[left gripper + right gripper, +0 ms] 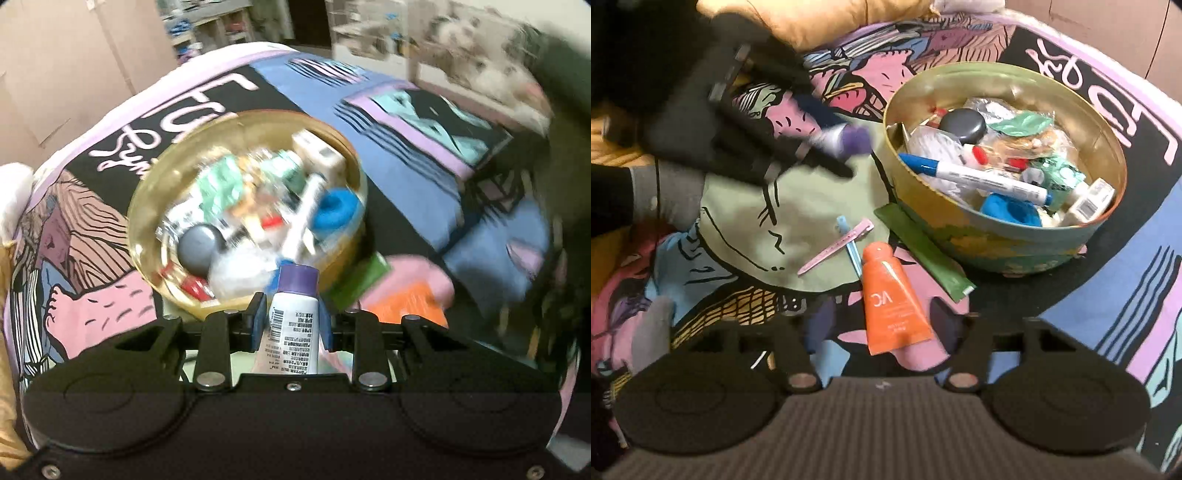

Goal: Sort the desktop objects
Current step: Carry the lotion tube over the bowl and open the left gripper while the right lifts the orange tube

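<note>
My left gripper (291,317) is shut on a white tube with a purple cap (293,325), held just in front of the round gold tin (147,192). In the right wrist view that gripper (842,147) shows blurred at upper left with the tube (858,138), left of the tin (997,251). The tin is full of small items, among them a blue-and-white marker (979,179), a grey lid (962,125) and a blue ring (1008,210). My right gripper (882,321) is open, its fingers on either side of an orange tube (890,306) lying on the cloth, pads apart from it.
A pink and a blue hair clip (836,251) lie crossed left of the orange tube. A green sachet (923,254) rests against the tin's near side. Everything sits on a patterned cloth (406,184). A gold cushion (820,18) is at the back.
</note>
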Available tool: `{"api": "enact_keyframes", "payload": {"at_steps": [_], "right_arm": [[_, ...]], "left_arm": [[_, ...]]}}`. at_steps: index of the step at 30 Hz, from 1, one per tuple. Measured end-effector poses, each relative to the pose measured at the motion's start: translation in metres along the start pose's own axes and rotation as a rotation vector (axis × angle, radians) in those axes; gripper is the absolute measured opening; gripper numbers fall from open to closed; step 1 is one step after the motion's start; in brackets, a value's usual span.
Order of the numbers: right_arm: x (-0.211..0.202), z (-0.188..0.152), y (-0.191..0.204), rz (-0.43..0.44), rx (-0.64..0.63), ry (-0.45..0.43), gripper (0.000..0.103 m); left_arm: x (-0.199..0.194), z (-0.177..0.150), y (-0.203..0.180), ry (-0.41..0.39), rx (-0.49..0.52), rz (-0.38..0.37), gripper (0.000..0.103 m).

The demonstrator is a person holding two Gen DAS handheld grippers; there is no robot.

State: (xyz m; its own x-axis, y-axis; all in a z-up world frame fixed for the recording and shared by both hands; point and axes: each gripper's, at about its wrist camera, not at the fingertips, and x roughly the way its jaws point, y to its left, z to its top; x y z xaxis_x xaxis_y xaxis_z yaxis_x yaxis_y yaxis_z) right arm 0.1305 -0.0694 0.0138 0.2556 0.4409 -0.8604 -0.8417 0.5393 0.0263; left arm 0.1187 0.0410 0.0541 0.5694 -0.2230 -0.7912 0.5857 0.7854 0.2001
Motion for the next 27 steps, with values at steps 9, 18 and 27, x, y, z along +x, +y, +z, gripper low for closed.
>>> {"api": "enact_keyframes", "payload": {"at_steps": [9, 18, 27], "right_arm": [[0.060, 0.001, 0.013, -0.041, 0.015, 0.064, 0.100], [0.077, -0.016, 0.030, -0.129, 0.078, 0.119, 0.103], [0.057, -0.001, 0.001, -0.052, 0.207, 0.129, 0.054]], "left_arm": [[0.058, 0.061, 0.024, 0.044, -0.149, 0.110, 0.086], [0.076, 0.068, 0.038, 0.082, -0.229, 0.145, 0.097], [0.061, 0.052, 0.015, 0.172, -0.155, 0.062, 0.098]]}}
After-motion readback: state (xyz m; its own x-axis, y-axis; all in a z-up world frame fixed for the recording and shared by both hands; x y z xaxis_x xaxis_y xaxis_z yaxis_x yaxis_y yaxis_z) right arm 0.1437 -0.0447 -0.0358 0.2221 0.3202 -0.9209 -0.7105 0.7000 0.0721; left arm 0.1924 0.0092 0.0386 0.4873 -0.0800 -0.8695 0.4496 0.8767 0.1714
